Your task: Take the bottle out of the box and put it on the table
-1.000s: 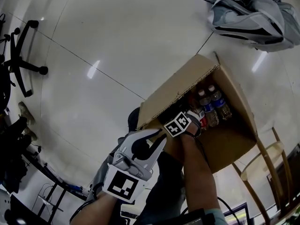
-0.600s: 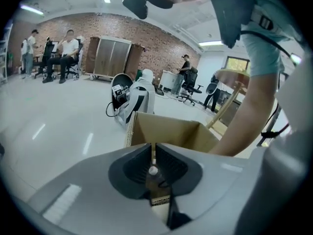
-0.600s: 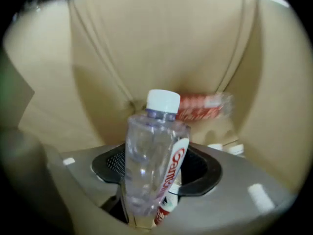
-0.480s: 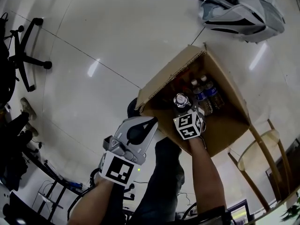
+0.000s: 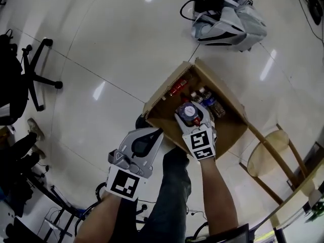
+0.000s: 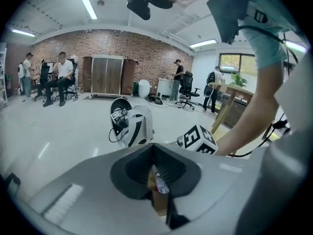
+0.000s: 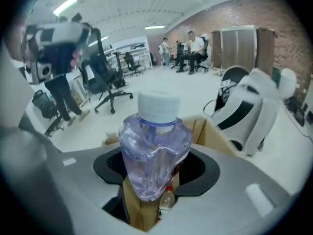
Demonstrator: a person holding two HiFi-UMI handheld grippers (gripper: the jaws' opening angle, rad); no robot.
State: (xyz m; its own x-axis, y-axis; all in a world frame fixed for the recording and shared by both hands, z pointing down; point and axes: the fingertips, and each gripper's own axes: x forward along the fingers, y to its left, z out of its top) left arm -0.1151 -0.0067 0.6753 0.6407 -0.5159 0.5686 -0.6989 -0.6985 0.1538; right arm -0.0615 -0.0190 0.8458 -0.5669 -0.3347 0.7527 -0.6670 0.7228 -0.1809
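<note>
A clear water bottle with a white cap [image 5: 190, 110] [image 7: 155, 146] stands between the jaws of my right gripper [image 5: 192, 117] [image 7: 155, 179], held above the open cardboard box [image 5: 164, 91] on the floor. The jaws are closing and their pads dent the bottle's sides. Several more bottles [image 5: 205, 98] stay inside the box. My left gripper [image 5: 152, 133] [image 6: 155, 181] is shut and empty, just outside the box's near-left corner; through the slit between its jaws I see a strip of the box [image 6: 157, 202].
A white-and-grey backpack [image 5: 228, 19] [image 6: 133, 126] lies on the floor beyond the box. A wooden stool [image 5: 271, 158] stands to the right, an office chair [image 5: 35, 80] to the left. Several people [image 6: 61, 77] sit and stand far off by the brick wall.
The right gripper has come up out of the box with the bottle in it. The left gripper has also risen a little beside the box.
</note>
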